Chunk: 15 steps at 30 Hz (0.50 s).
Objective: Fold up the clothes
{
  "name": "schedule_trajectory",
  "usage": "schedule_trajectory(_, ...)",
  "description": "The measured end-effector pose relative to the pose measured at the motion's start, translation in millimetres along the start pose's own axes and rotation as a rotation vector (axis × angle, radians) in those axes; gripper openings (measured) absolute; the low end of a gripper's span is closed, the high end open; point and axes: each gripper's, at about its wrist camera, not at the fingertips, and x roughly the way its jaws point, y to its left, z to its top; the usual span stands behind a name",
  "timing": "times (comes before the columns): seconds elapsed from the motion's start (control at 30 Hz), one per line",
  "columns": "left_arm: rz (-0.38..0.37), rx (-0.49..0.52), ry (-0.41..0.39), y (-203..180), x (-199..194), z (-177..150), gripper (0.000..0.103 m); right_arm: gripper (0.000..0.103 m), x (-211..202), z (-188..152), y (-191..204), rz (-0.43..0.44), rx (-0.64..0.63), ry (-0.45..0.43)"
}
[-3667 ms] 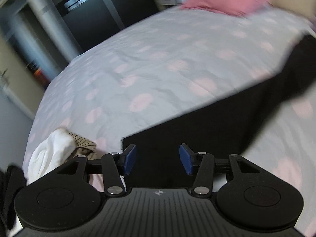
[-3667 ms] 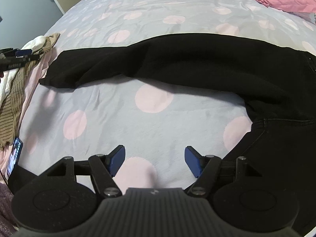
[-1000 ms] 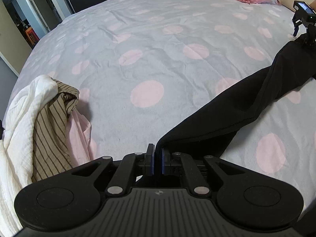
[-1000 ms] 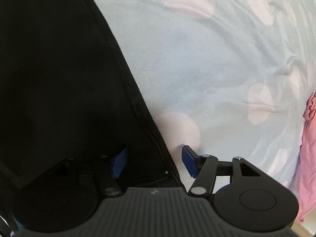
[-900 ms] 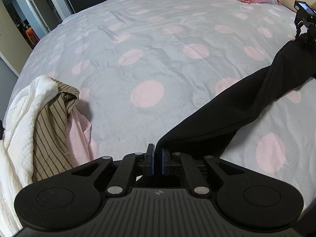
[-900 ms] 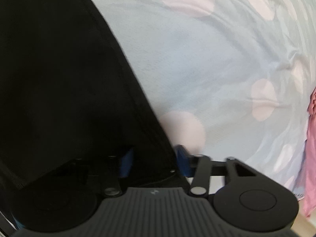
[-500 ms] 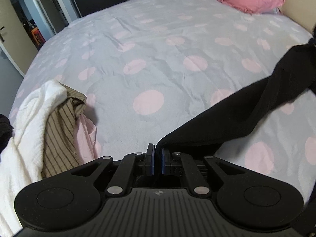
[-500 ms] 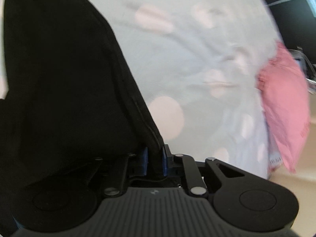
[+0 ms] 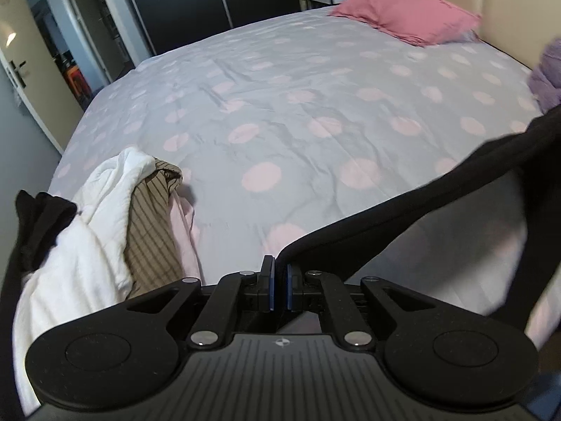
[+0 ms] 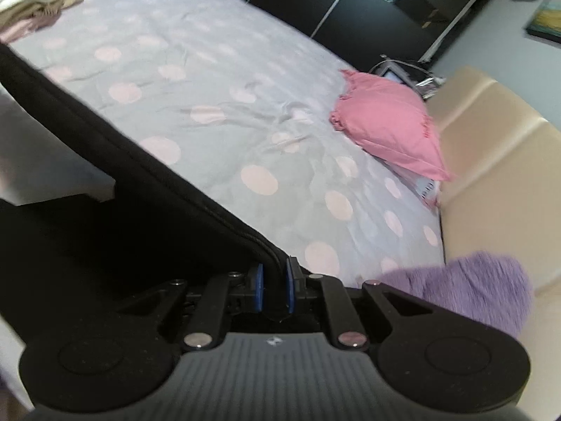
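Black trousers (image 9: 403, 217) hang stretched in the air above the bed (image 9: 298, 112), held at both ends. My left gripper (image 9: 278, 289) is shut on one end of the black trousers. My right gripper (image 10: 273, 289) is shut on the other end, where a seamed edge of the trousers (image 10: 140, 189) runs up and left from the jaws. The rest of the cloth droops below the taut edge. The right gripper itself does not show in the left wrist view.
A pile of white, striped tan and pale pink clothes (image 9: 115, 217) lies at the bed's left edge, also far off in the right wrist view (image 10: 35, 3). A pink pillow (image 10: 389, 129) lies near the cream headboard (image 10: 498, 161). A purple knit item (image 10: 473, 291) lies by my right gripper.
My right gripper closed on the trousers' edge, then both grippers rose. The trousers lifted off the bed and now hang stretched between them.
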Motion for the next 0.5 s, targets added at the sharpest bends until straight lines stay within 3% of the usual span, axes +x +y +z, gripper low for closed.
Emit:
schedule_trajectory(0.13, -0.007, 0.010, 0.025, 2.6, 1.9, 4.7, 0.005, 0.014, -23.7, -10.1, -4.7, 0.006, 0.072, -0.063)
schedule_trajectory(0.23, -0.008, 0.014, 0.051, 6.1, 11.7, 11.3, 0.005, 0.014, -33.4, -3.8, 3.0, -0.018, 0.048, -0.049)
schedule_trajectory(0.37, -0.010, 0.017, 0.087, 10.9, 27.1, 20.4, 0.005, 0.015, 1.7, 24.9, 5.5, -0.017, 0.021, -0.007)
schedule_trajectory(0.5, 0.012, 0.012, 0.155, 20.5, 93.7, 44.0, 0.005, 0.015, 56.6, 57.7, 0.2, -0.014, 0.016, 0.030)
